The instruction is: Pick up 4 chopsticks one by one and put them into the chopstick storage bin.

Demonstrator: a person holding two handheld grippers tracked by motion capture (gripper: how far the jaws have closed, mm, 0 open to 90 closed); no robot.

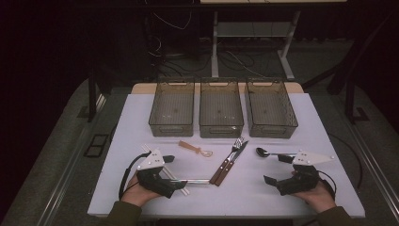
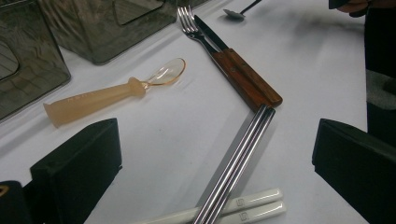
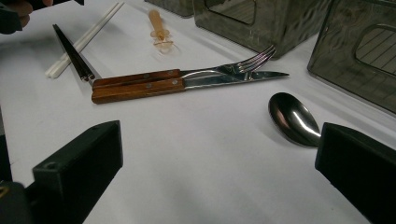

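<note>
The left gripper (image 1: 170,170) is resting on the white tabletop (image 1: 263,193) with its fingers spread wide, holding nothing. Metal chopsticks (image 2: 238,158) are lying between them, crossing white chopsticks (image 2: 247,208). Next, a fork (image 1: 234,153) and what looks like a knife (image 1: 227,167) are lying side by side. The right gripper (image 1: 276,168) is sitting with fingers spread too, just beside a shiny spoon (image 3: 292,118).
</note>
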